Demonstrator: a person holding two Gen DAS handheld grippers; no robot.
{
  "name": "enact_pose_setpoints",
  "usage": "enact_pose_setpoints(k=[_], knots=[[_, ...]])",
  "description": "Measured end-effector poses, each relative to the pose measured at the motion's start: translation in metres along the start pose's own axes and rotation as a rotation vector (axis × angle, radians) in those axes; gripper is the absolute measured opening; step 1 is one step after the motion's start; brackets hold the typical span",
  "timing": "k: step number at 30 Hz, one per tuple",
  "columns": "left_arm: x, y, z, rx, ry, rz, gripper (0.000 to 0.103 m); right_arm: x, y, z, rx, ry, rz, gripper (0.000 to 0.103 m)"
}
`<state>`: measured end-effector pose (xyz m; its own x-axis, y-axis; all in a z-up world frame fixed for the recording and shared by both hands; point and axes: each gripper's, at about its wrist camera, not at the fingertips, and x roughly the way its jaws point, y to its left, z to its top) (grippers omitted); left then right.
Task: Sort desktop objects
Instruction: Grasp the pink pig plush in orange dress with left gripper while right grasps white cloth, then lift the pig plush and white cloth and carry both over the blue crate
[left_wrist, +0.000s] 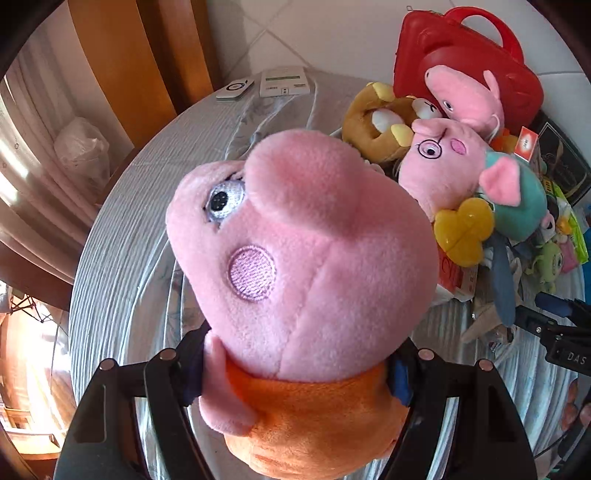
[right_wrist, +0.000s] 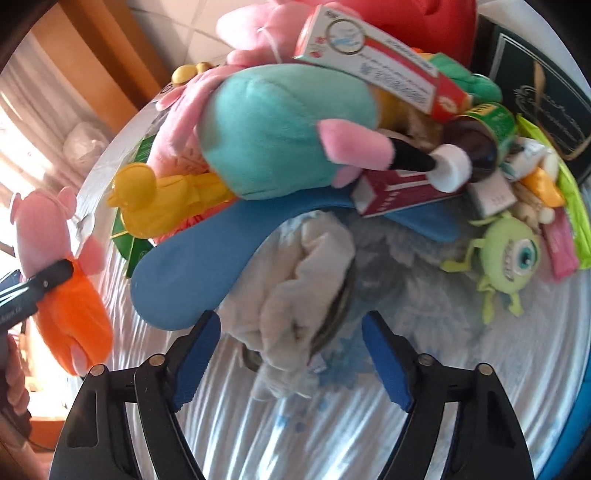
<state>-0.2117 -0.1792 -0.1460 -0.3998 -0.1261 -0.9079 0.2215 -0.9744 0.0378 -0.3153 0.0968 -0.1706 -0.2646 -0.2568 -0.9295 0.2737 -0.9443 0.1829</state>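
The left gripper (left_wrist: 295, 373) jaws grip a pink pig toy (left_wrist: 303, 258) by its orange body; the right gripper (right_wrist: 291, 354) jaws stand open around a grey cloth (right_wrist: 295, 295) on the surface (right_wrist: 480, 369)

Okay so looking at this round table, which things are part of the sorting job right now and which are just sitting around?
In the job:
- pink pig plush in orange, clamped in the left gripper
- grey-white cloth, under the open right gripper
- toy pile, e.g. teal-bodied pig, green one-eyed monster

Lying about:
- two white devices at the table's far edge
- bagged bundle beyond the table
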Motion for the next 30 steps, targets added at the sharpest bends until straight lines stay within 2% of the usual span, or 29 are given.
enact_pose_setpoints(k=[1,2,3,4,8,11,15,21,25,30], knots=[[0.000,0.000,0.000,0.007,-0.002,0.007,0.075,0.004,0.001,0.000,-0.004,0.009,0.007,0.069],[0.000,-0.004,-0.001,0.011,-0.002,0.005,0.075,0.009,0.002,0.000,-0.003,0.016,0.013,0.053],[0.000,-0.007,-0.002,0.013,0.001,-0.002,0.075,0.014,0.002,-0.001,0.001,0.021,0.026,0.043],[0.004,-0.006,-0.002,0.014,0.009,-0.013,0.075,0.019,0.000,-0.001,0.014,0.030,0.044,0.041],[0.006,-0.018,-0.012,0.024,0.025,-0.037,0.075,0.023,0.001,-0.002,0.018,0.022,0.089,0.021],[-0.002,-0.022,-0.014,0.040,0.002,-0.033,0.075,0.006,0.006,-0.006,-0.007,-0.021,0.066,0.013],[-0.022,-0.025,-0.016,0.049,-0.045,-0.041,0.075,-0.039,0.000,-0.013,-0.001,-0.129,0.075,0.011],[-0.075,-0.043,-0.020,0.092,-0.163,-0.089,0.075,-0.130,-0.004,-0.027,0.009,-0.324,0.021,0.011],[-0.120,-0.067,-0.024,0.133,-0.260,-0.153,0.075,-0.195,-0.003,-0.057,0.008,-0.464,-0.051,0.011],[-0.178,-0.111,-0.037,0.228,-0.364,-0.242,0.075,-0.267,-0.012,-0.101,0.039,-0.597,-0.143,0.011]])
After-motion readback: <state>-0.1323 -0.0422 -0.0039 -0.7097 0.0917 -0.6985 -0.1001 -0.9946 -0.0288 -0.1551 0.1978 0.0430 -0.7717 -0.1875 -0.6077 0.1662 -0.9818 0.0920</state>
